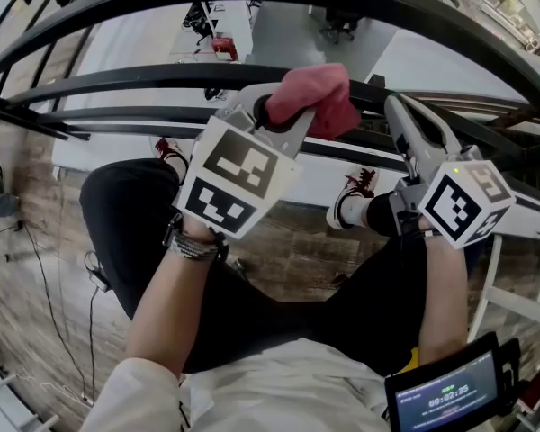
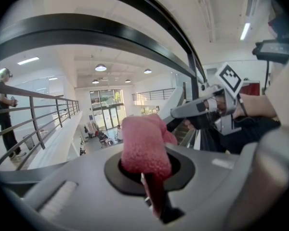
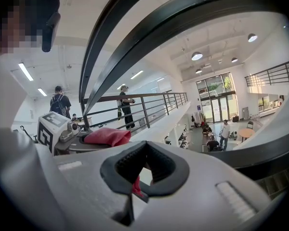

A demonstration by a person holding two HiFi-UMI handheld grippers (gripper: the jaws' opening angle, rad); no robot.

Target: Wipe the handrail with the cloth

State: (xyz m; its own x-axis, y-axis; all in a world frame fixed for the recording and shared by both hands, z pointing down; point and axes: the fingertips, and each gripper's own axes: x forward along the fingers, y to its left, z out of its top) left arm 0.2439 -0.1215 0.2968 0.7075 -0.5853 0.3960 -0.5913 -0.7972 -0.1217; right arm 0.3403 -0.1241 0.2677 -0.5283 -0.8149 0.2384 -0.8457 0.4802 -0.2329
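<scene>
I am up on an open gallery in a large public or office building, looking into its atrium. A curved black handrail (image 3: pixel 183 20) sweeps past in front of me, and a barred balcony railing (image 3: pixel 149 102) runs along the far side with people standing (image 3: pixel 125 105) at it. Below lies a ground-floor hall with tall glass entrance doors (image 3: pixel 216 97), people seated at tables (image 3: pixel 212 143) and round ceiling lights (image 3: pixel 196 56) overhead. Wood-plank flooring (image 1: pixel 36 268) is underfoot.
</scene>
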